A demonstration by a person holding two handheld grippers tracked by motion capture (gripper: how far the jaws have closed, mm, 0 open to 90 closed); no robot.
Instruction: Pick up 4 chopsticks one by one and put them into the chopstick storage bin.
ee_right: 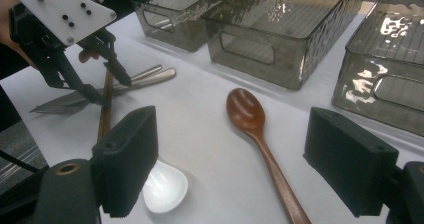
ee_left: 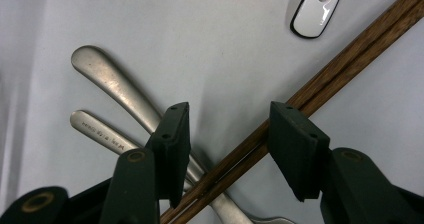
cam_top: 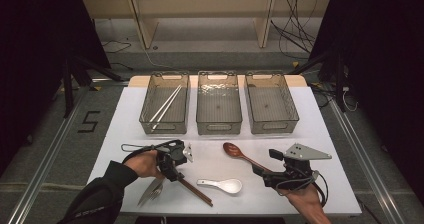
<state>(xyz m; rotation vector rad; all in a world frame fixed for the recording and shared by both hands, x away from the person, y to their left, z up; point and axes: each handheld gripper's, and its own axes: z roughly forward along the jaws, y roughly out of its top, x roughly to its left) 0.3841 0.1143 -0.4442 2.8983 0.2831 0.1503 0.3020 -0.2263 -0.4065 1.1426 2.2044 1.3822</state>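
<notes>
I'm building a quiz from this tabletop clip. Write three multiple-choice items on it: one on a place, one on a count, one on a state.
1. Where do the pale chopsticks lie?
A. left bin
B. middle bin
C. on the table

2. How many bins stand in the row?
A. two
B. three
C. four

3. How does the left tool stand over the brown chopsticks?
A. shut tight on the white spoon
B. jaws apart, one on each side of the chopsticks
C. lifted far above the bins

Key: 1 A, they rest slanted inside the left bin. 2 B, the high view shows left, middle bin and right bin. 3 B, the left gripper view shows both pads astride them.
</notes>
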